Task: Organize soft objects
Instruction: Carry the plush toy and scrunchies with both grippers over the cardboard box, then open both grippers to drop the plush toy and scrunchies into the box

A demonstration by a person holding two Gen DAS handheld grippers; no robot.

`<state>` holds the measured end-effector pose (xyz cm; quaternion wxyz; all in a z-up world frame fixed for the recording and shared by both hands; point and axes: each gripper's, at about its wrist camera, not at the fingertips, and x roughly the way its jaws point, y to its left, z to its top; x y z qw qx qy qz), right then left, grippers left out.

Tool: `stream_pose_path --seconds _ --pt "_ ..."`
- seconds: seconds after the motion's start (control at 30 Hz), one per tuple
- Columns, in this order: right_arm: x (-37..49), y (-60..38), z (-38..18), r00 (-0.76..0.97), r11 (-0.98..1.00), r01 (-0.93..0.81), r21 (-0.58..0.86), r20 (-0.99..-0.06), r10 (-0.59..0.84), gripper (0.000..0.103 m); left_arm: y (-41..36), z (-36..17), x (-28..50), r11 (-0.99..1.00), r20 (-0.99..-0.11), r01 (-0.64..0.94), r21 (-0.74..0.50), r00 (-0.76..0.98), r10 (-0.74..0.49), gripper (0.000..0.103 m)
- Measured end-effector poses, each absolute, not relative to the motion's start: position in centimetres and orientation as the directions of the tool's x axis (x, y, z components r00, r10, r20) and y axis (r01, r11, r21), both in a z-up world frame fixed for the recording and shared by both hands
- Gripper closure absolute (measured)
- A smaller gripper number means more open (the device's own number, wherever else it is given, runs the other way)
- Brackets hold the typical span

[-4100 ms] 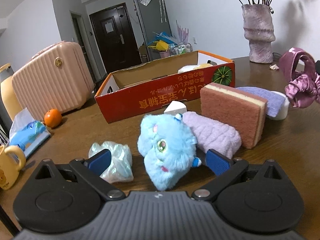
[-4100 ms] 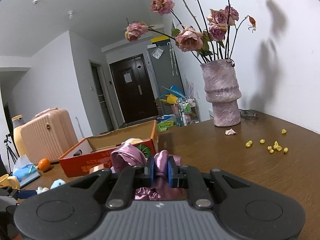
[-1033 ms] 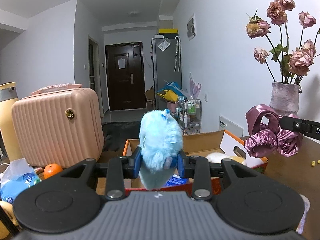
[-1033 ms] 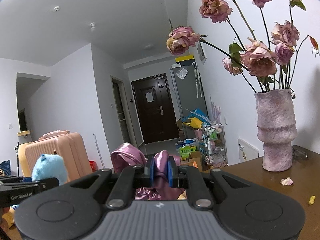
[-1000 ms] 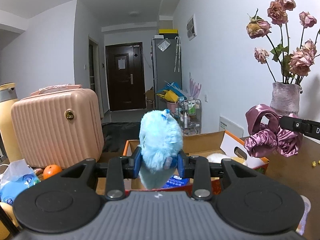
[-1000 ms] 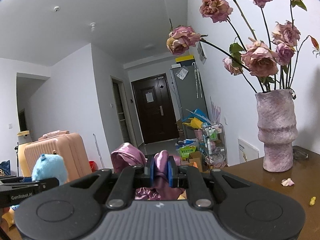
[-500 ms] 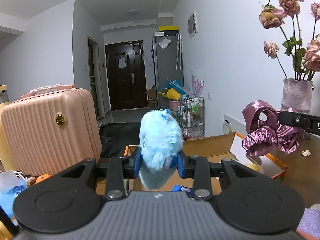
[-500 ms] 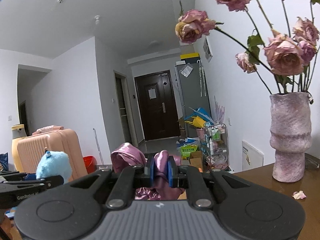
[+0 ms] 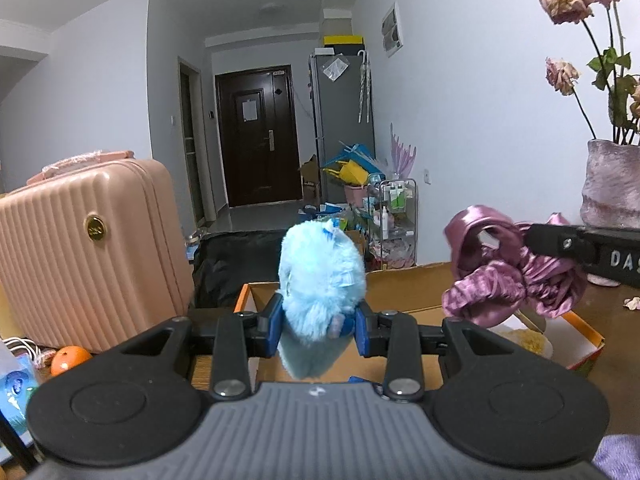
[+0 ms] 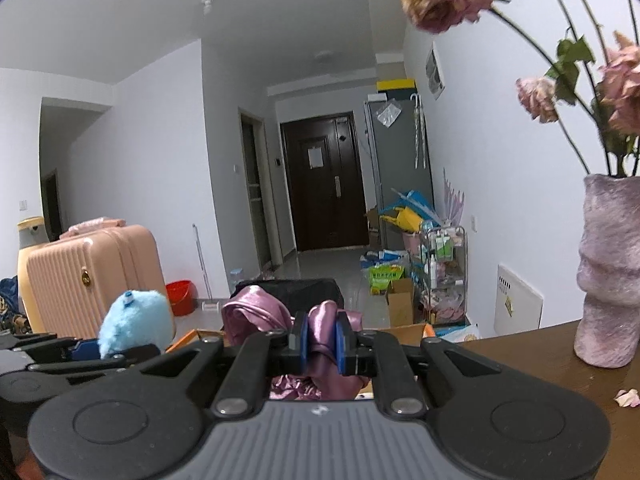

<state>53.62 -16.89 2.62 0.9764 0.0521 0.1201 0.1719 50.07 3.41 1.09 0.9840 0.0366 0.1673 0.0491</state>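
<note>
My left gripper (image 9: 317, 330) is shut on a fluffy light-blue plush toy (image 9: 320, 284), held up above the near side of the open orange cardboard box (image 9: 588, 334). The same plush toy (image 10: 134, 320) shows at the left of the right wrist view. My right gripper (image 10: 321, 338) is shut on a purple satin scrunchie (image 10: 256, 314). In the left wrist view that scrunchie (image 9: 504, 276) hangs over the right part of the box, at the tip of the right gripper (image 9: 532, 240). A pale yellowish item (image 9: 524, 340) lies inside the box.
A pink ribbed suitcase (image 9: 80, 248) stands at the left, with an orange (image 9: 70, 358) and a tissue pack (image 9: 16, 384) in front of it. A mauve vase (image 10: 612, 272) of dried roses stands on the brown table (image 10: 560, 352) at the right. A lilac cloth (image 9: 618, 456) lies at the lower right.
Both grippers have carried their loads forward toward the box: the suitcase, box and vase loom larger and nearer. The plush toy and scrunchie stay gripped as before.
</note>
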Motion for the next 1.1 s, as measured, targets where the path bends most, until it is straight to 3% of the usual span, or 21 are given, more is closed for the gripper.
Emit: stream_pose_path --seconds 0.33,0.8,0.87,0.93,0.97,1.0,1.03,1.1 --pt "55.6 -15.5 1.0 0.89 0.937 -0.319 0.144 -0.296 0.348 0.09 2.7 -1.1 52.6 0.989 -0.392 -0.106 0.102 0.909 0.138 0.068" --pt "56.9 -16.3 -0.1 0.857 0.919 -0.318 0.232 -0.344 0.384 0.089 2.8 -2.4 53.3 0.988 -0.409 -0.112 0.103 0.901 0.144 0.067" --pt "57.2 -16.4 -0.2 0.854 0.92 -0.313 0.235 -0.353 0.381 0.084 3.0 -2.1 53.5 0.99 -0.409 -0.11 0.093 0.902 0.139 0.064" --pt "57.4 -16.4 -0.1 0.856 0.924 -0.297 0.24 -0.363 0.369 0.076 3.2 -2.0 53.3 0.989 -0.403 -0.119 0.087 0.904 0.144 0.052" --pt "57.5 -16.5 -0.2 0.856 0.926 -0.288 0.243 -0.369 0.363 0.069 3.2 -2.0 53.2 0.988 -0.395 -0.127 0.09 0.906 0.152 0.036" --pt "57.5 -16.5 -0.2 0.857 0.929 -0.277 0.246 -0.373 0.355 0.049 3.2 -1.9 53.0 0.986 -0.385 -0.14 0.09 0.908 0.164 0.019" --pt "57.5 -16.6 -0.2 0.861 0.932 -0.263 0.249 -0.376 0.343 0.027 3.3 -1.8 52.7 0.984 -0.373 -0.155 0.088 0.911 0.177 0.012" --pt "57.4 -16.7 -0.2 0.871 0.939 -0.245 0.242 -0.371 0.323 0.012 3.3 -1.7 52.3 0.98 -0.358 -0.176 0.094 0.912 0.198 0.002"
